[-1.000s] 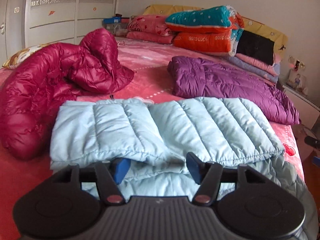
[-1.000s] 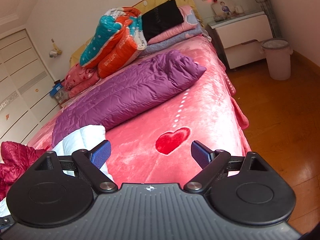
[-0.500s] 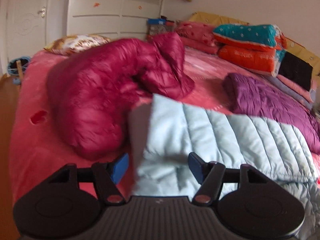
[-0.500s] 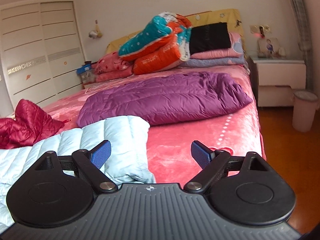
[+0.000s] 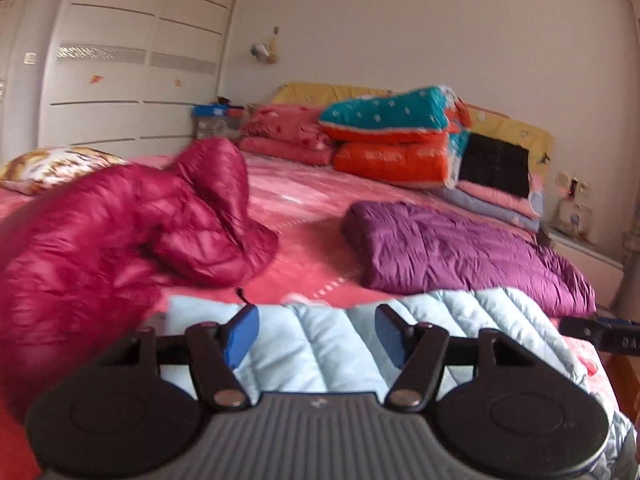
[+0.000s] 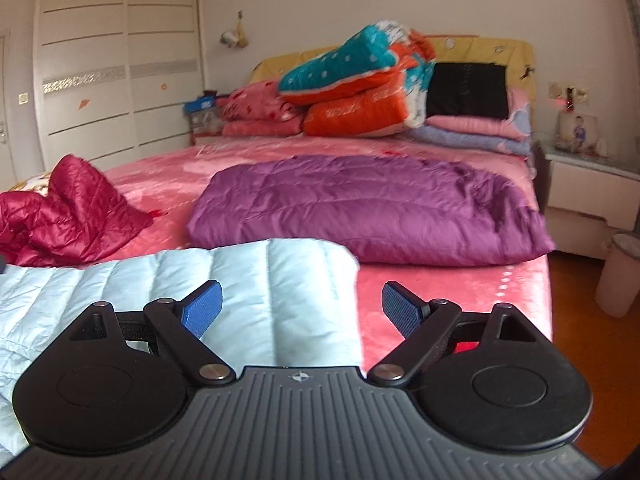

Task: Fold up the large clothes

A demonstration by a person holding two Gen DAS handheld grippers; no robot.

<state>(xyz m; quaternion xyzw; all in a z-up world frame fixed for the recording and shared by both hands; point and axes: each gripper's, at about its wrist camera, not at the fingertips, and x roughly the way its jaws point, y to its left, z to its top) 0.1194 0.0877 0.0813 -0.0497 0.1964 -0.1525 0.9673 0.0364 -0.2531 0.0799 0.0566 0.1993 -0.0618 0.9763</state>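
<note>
A light blue quilted down jacket [image 5: 340, 356] lies folded flat on the pink bed [image 5: 312, 216], near its front edge. My left gripper [image 5: 316, 332] hovers over the jacket's left half, open, its blue pads apart with nothing between them. Above the jacket's right end [image 6: 256, 280], my right gripper [image 6: 300, 308] also stands open and holds nothing. A folded purple down jacket [image 6: 360, 208] lies farther back on the right. A crumpled dark red down jacket [image 5: 120, 232] is heaped at the left.
Folded quilts and pillows [image 6: 360, 92] are stacked against the yellow headboard. A white nightstand [image 6: 592, 188] and a pale bin [image 6: 620, 276] stand on the wooden floor right of the bed. White wardrobe doors [image 5: 132, 60] fill the far left wall.
The left view swung left toward the red jacket, then back, and tilted higher. The right view rolled level and shifted left, from bare bedspread to over the light blue jacket's right end. Both grippers stayed open.
</note>
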